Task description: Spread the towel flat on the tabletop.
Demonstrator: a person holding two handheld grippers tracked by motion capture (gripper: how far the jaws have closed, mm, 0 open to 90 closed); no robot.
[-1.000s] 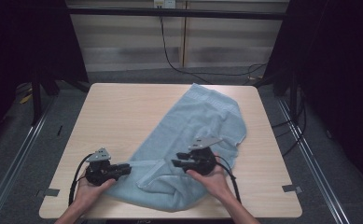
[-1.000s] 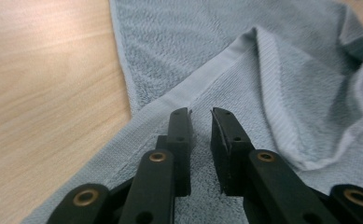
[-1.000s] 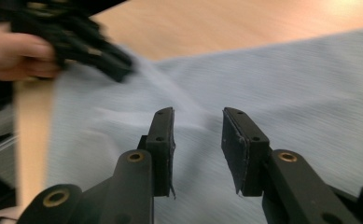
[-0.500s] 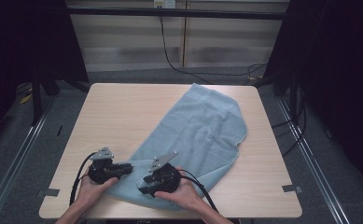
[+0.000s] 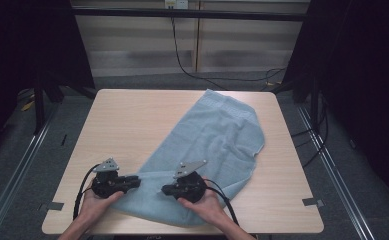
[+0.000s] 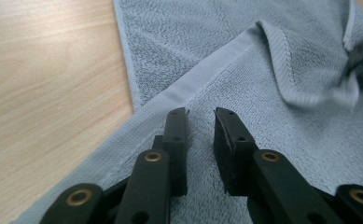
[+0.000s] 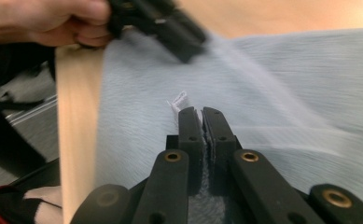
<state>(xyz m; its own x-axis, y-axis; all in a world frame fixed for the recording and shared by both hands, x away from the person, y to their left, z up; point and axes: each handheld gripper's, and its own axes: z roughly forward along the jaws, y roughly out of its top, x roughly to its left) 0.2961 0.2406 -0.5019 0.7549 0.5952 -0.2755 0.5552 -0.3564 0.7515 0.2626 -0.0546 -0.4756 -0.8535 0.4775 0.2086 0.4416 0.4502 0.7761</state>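
Seen from the high view, left to right: dark floor and a metal rail beside the pale wooden rectangular table [image 5: 132,125], then the person's left hand [image 5: 96,204] near the front left corner, holding the black two-jaw left gripper [image 5: 134,182] with its grey three-cornered plate on top and a black cable looping toward the table's front edge

Pointed rightward, tips resting at the near left edge of the light blue terry-cloth towel [image 5: 217,140]. In the left gripper view, jaws stood a little apart over the towel [image 6: 286,154], pads pressing on nothing, a hemmed band [image 6: 202,81] running diagonally just ahead of the tips; had just been opening slightly, with only flat cloth beneath the gap. Bare wood [image 6: 44,84] lay to the left in that view

Further right in the high view, spread diagonally from the front of the table up to its far edge right of centre, lay the towel, its near part doubled over in a fold. Upon that near part sat the black two-jaw right gripper [image 5: 165,190], held by the right hand [image 5: 204,202], pointed leftward toward the other tool and near it, not touching

In the right gripper view, jaws pressed together, pinching a ridge of towel [image 7: 310,93] between the pads, a small white frayed tuft [image 7: 178,100] poking out just past the tips; had just been closing on that cloth. Beyond, blurred, the other hand and tool at the table's edge

Rightmost in the high view: bare tabletop, a tape mark, more dark floor and cables
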